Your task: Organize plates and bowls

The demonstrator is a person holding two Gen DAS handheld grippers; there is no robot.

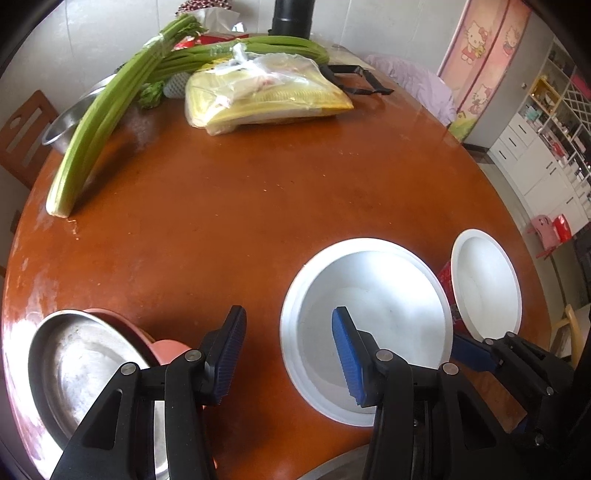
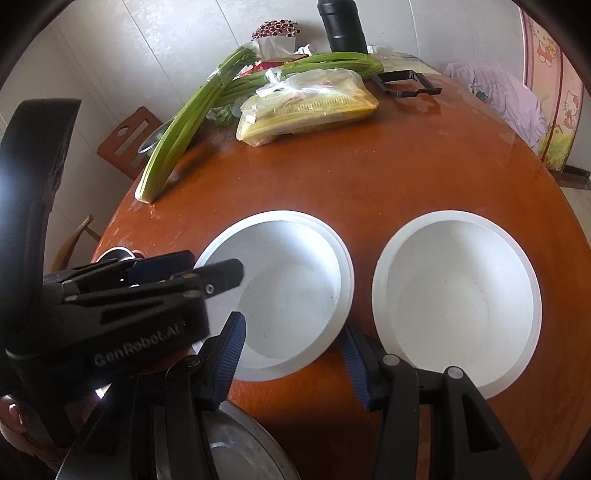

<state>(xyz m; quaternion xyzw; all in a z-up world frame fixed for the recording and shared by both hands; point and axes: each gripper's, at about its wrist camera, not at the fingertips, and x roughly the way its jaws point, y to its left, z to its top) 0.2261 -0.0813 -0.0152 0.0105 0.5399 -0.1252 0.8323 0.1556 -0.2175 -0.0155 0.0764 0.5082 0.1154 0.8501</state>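
Two white bowls stand on the brown round table [image 1: 240, 221]. My left gripper [image 1: 290, 354] is open above the table's near part. Its right finger overlaps the bigger-looking white bowl [image 1: 369, 310], and only bare table shows between the fingers. To its left a steel plate [image 1: 74, 369] rests on a pink bowl [image 1: 166, 349]. The second white bowl [image 1: 484, 284] is at the right, on something red. My right gripper [image 2: 291, 360] is open over the near rim of the left white bowl [image 2: 291, 284], with the right white bowl [image 2: 458, 306] beside it. The left gripper [image 2: 216, 266] shows at the left.
Long celery stalks [image 1: 96, 122], a yellow plastic-wrapped pack [image 1: 266, 96], a steel basin [image 1: 66, 125], a black flask [image 1: 291, 14] and a black frame [image 1: 358, 79] fill the far side. A wooden chair [image 1: 22, 136] stands at the left. A steel lid or pot [image 2: 236, 450] lies under my right gripper.
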